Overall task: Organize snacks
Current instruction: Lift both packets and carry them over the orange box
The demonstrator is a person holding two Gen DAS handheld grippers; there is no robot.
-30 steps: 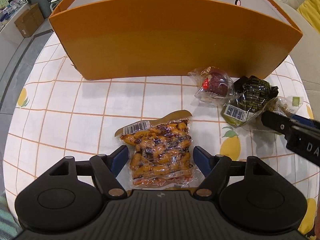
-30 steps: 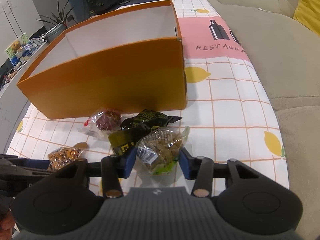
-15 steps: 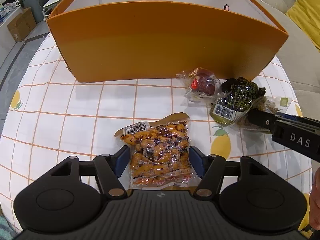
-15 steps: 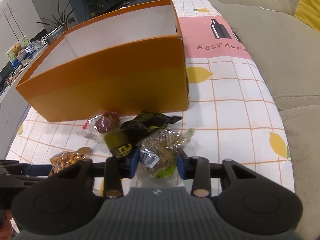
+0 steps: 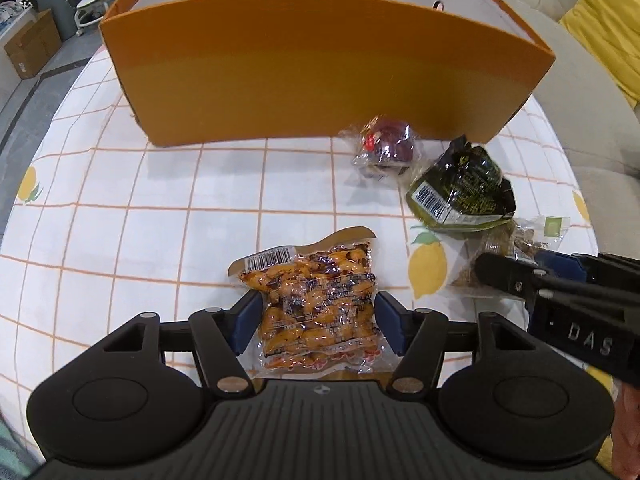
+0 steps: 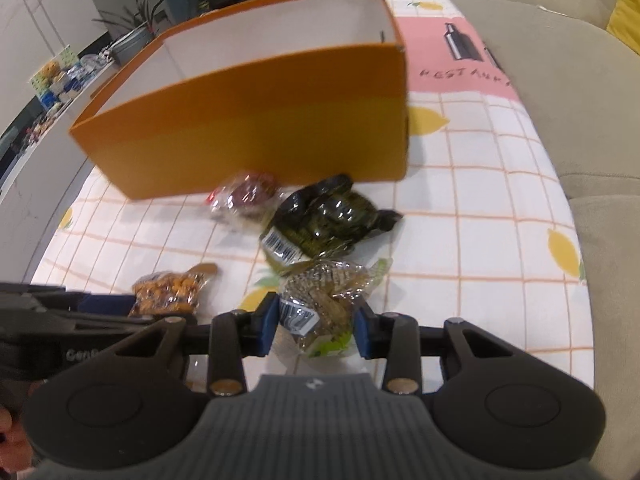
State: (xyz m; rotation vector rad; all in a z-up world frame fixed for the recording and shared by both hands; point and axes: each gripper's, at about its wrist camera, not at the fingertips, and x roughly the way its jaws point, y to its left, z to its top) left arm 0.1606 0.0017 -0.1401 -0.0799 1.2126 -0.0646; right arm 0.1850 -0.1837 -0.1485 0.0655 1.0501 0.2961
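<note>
An orange snack packet (image 5: 316, 288) lies on the checked tablecloth, and my left gripper (image 5: 318, 316) is shut on its two long sides. My right gripper (image 6: 314, 324) is shut on a clear packet of brown snacks (image 6: 324, 292), just in front of a dark green packet (image 6: 320, 224). A red-filled clear packet (image 6: 244, 194) lies by the wall of the open orange box (image 6: 256, 120). In the left wrist view the box (image 5: 320, 68) stands behind the packets, and the right gripper's fingers (image 5: 504, 276) reach in from the right. The right wrist view is blurred.
The tablecloth (image 5: 160, 208) has lemon prints and orange grid lines. A beige sofa (image 6: 560, 100) runs along the table's right side with a yellow cushion (image 5: 608, 28). The left gripper's body (image 6: 60, 320) sits at the lower left of the right wrist view.
Both pairs of jaws narrowed onto their packets about a second ago and have held since. The right gripper has drawn back a little from the dark green packet with its packet.
</note>
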